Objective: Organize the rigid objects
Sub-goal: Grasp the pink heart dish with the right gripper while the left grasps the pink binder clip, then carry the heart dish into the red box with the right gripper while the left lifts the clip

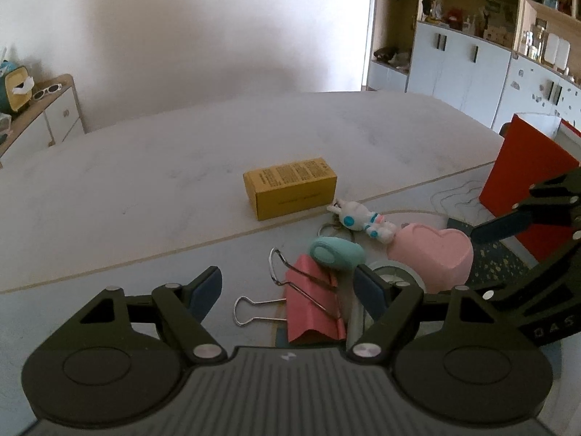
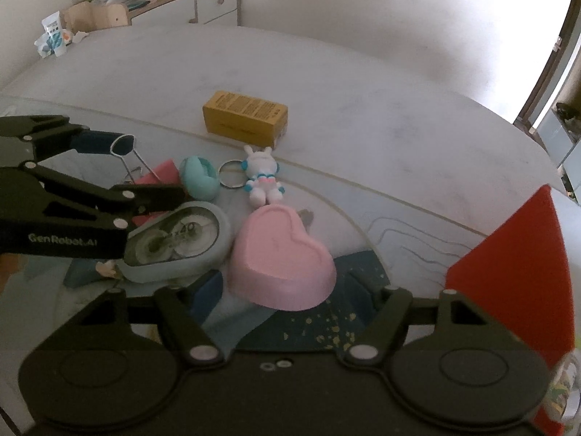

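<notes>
A pile of small things lies on a table mat: a pink binder clip (image 1: 312, 301), a teal egg-shaped object (image 1: 336, 252), a white rabbit keychain (image 1: 363, 219), a pink heart-shaped box (image 1: 432, 254) and a grey tape dispenser (image 2: 181, 239). A yellow box (image 1: 290, 187) lies just beyond. My left gripper (image 1: 290, 290) is open and hangs over the binder clip, its fingers apart from it. My right gripper (image 2: 294, 294) is open, its fingers on either side of the heart box (image 2: 281, 254), not touching. The left gripper also shows in the right wrist view (image 2: 145, 167).
A red box (image 1: 523, 181) stands at the right, by the mat. The white table (image 1: 145, 167) stretches beyond the yellow box. A low cabinet (image 1: 43, 116) stands far left and shelves (image 1: 472, 36) far right.
</notes>
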Tool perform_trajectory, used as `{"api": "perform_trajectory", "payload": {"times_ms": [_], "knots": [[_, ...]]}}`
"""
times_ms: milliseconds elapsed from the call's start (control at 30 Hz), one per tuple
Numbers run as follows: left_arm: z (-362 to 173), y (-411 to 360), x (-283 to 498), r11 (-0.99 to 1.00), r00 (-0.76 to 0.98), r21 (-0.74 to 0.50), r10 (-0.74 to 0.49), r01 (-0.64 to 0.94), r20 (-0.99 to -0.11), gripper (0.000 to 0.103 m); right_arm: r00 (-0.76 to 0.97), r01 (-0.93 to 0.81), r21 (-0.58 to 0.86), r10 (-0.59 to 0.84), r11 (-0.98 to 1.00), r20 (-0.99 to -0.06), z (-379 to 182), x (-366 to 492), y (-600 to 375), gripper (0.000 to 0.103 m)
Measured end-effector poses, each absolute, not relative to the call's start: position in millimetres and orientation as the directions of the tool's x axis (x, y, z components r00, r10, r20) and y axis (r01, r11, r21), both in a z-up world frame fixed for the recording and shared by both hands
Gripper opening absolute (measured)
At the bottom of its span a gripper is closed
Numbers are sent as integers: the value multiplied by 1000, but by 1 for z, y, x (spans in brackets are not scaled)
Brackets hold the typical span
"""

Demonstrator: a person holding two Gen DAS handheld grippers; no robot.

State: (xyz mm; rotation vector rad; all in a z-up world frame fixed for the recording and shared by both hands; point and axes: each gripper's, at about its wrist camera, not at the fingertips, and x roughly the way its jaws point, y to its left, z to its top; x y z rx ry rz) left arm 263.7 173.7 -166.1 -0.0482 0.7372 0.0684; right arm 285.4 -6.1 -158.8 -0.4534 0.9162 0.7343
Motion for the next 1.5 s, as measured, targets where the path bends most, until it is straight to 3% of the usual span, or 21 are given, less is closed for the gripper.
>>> {"api": "perform_trajectory", "payload": {"times_ms": [67, 133, 200, 867, 933, 967, 1500], "knots": [[-167, 176, 263, 996, 739, -26, 48, -88, -672, 79, 395, -738, -46, 375, 674, -839, -160, 287, -5, 72], [-170, 180, 264, 994, 723, -26, 57, -103, -688, 70, 392, -739, -39, 381, 673, -837, -160, 288, -6, 72], [-172, 186, 262, 992, 722, -63, 35, -108, -691, 70, 394, -741, -40, 386, 670, -834, -160, 288, -4, 72], [-172, 174, 262, 999, 742, 11, 46, -51, -669, 64, 387, -724, 6, 413, 690, -824, -161, 292, -8, 68], [-170, 174, 262, 999, 746, 10, 46, -52, -664, 52, 388, -716, 10, 410, 698, -825, -160, 290, -10, 68], [-169, 176, 262, 999, 745, -13, 18, -35, -667, 24, 388, -713, 14, 411, 701, -825, -160, 288, -12, 68], [-160, 182, 251, 990, 735, -84, 27, -114, -677, 17, 427, -665, 53, 437, 745, -792, -116, 248, -40, 68]]}}
